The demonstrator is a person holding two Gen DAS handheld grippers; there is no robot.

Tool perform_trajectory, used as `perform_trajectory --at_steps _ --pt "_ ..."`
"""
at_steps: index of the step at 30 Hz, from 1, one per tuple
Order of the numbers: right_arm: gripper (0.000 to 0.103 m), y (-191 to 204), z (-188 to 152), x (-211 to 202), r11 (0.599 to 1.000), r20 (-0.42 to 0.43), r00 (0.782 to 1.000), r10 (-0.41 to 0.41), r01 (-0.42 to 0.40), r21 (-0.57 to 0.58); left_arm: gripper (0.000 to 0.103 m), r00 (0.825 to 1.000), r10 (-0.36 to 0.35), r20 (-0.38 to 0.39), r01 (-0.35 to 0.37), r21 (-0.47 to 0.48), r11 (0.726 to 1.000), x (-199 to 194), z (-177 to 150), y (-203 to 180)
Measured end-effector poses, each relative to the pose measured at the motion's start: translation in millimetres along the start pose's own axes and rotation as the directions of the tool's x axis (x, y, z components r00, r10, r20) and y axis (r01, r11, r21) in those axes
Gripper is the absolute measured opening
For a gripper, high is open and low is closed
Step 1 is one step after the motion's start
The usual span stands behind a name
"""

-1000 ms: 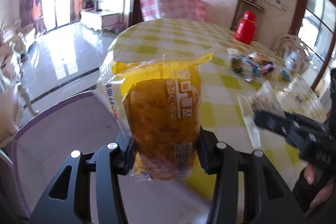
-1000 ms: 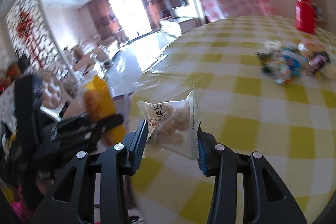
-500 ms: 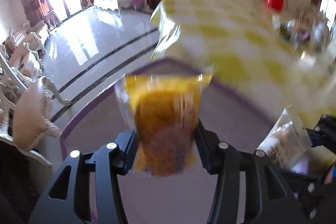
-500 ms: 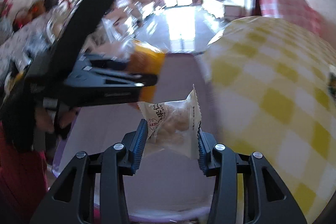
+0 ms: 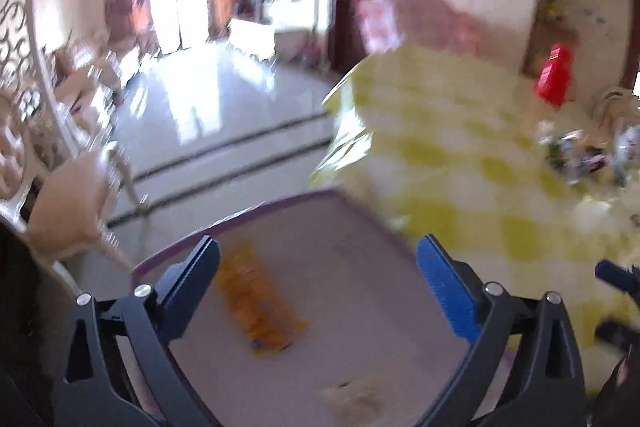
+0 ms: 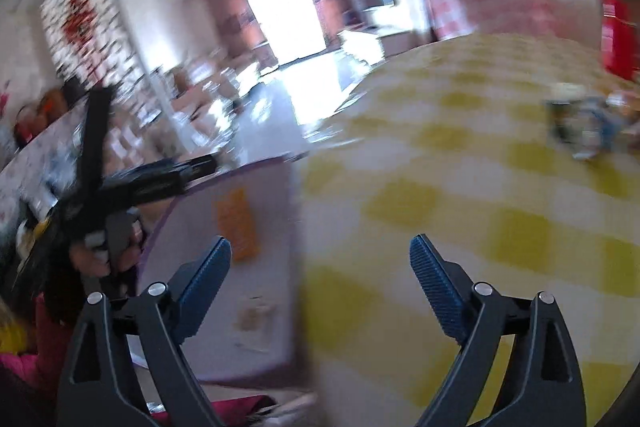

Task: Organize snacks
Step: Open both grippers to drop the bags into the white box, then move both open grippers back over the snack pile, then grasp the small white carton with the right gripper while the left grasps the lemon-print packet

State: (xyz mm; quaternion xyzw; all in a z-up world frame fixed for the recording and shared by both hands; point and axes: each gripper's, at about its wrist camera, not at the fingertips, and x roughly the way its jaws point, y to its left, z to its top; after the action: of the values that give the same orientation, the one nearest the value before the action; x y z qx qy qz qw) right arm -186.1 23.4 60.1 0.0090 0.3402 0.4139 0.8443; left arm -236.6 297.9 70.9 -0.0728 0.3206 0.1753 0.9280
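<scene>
- Left gripper [image 5: 318,261] and right gripper [image 6: 320,259] both gape, holding nothing.
- Orange packet [image 5: 258,303] and pale packet [image 5: 354,397] lie gathered in the purple-rimmed tray [image 5: 240,217] beside the bench [image 6: 460,187].

My left gripper [image 5: 318,281] stands wide open, its blue pads [image 5: 444,287] spread far apart with nothing between them. My right gripper [image 6: 320,279] gapes just as wide and empty. From the right wrist, my left gripper [image 6: 200,165] shows at nine o'clock.
</scene>
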Motion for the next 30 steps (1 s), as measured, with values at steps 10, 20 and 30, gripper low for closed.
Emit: perform_trajectory --at_steps 10,20,30 --pt "0.088 -170 -26 -117 0.855 0.046 0.900 -0.434 0.396 0.336 0.101 0.959 -0.283 -0.028 0.283 0.155 0.946 -9 -13 -135" --pt "0.084 -340 -37 -177 0.638 -0.065 0.776 -0.627 0.560 0.529 0.101 0.886 -0.431 -0.171 0.458 0.176 0.871 38 2 -287" --pt "0.062 -422 -4 -134 0.634 -0.187 0.742 -0.644 0.654 0.412 0.101 0.878 -0.419 -0.231 0.454 0.128 0.882 98 16 -354"
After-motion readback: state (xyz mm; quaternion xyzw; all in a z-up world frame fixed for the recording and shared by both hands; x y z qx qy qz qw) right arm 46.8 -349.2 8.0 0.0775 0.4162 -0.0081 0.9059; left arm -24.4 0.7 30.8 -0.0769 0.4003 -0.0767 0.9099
